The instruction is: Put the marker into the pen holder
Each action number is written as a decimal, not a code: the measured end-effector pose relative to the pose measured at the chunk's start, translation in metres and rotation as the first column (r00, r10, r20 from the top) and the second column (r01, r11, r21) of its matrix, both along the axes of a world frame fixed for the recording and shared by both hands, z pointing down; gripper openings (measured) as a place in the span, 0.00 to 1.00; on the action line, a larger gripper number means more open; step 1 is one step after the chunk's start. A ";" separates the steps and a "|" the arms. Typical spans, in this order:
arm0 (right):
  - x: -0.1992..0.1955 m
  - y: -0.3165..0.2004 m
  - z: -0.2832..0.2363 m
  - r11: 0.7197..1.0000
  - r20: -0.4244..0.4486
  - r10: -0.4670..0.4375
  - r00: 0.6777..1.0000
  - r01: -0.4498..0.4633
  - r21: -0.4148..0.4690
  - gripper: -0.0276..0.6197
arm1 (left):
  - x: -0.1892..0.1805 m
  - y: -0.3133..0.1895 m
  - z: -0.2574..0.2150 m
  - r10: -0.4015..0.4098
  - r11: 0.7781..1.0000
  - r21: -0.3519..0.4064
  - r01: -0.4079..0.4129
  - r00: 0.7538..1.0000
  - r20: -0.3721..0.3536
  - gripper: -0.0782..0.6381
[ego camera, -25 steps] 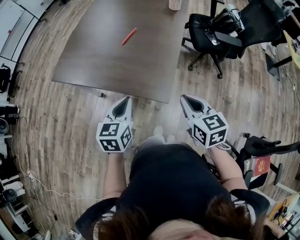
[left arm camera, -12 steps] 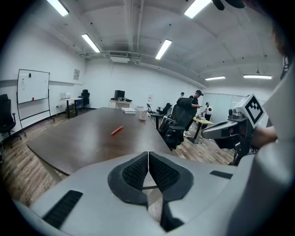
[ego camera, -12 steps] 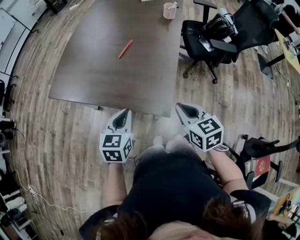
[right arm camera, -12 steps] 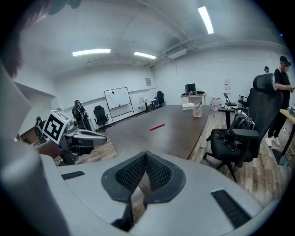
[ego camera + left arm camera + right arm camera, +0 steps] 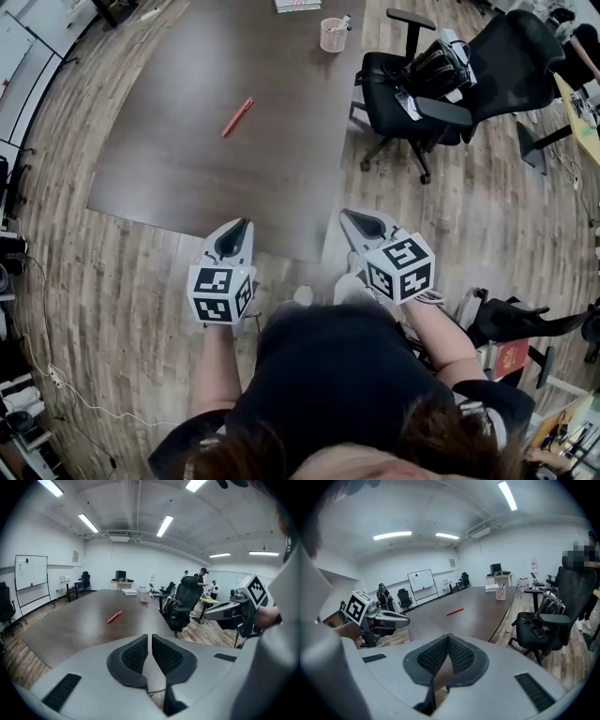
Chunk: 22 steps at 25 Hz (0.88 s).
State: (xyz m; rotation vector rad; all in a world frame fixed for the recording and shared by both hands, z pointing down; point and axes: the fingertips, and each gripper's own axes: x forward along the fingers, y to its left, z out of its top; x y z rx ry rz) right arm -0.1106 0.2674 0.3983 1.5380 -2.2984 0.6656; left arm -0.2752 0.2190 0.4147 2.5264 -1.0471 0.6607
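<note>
Red marker (image 5: 237,117) on table (image 5: 169,178) | pen holder (image 5: 333,36), something inside, well apart

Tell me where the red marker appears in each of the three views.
Head view: red marker upper left of centre.
Left gripper view: red marker left of centre.
Right gripper view: red marker near centre.
Shared landmark: pen holder, beyond it at the table far edge.

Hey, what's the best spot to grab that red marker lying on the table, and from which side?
Grip the red marker mid-barrel, coming down from above with the jaws across its width. It lies flat on the table with nothing near it, so probably only its long sides can be pinched.
</note>
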 end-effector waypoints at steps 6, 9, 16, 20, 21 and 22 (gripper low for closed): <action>0.049 -0.031 -0.002 0.993 0.000 -0.115 0.993 0.115 0.000 0.07 | 0.064 -0.026 -0.001 -0.058 0.998 -0.008 0.058 0.998 0.037 0.15; 0.080 -0.043 0.003 0.985 0.007 -0.171 0.985 0.171 -0.016 0.07 | 0.093 -0.041 0.000 -0.112 0.994 0.000 0.112 0.992 0.050 0.15; 0.122 -0.071 0.008 0.954 0.028 -0.297 0.954 0.298 -0.023 0.07 | 0.134 -0.062 0.000 -0.190 0.982 0.038 0.187 0.974 0.121 0.21; 0.134 -0.086 0.005 0.937 0.054 -0.349 0.936 0.349 0.003 0.07 | 0.148 -0.071 0.004 -0.204 0.979 0.048 0.198 0.962 0.182 0.21; 0.137 -0.090 0.005 0.934 0.055 -0.358 0.932 0.358 0.007 0.07 | 0.152 -0.074 0.006 -0.204 0.979 0.049 0.199 0.958 0.199 0.22; 0.139 -0.094 0.005 0.931 0.056 -0.364 0.930 0.365 0.008 0.07 | 0.153 -0.078 0.008 -0.206 0.979 0.047 0.200 0.955 0.216 0.22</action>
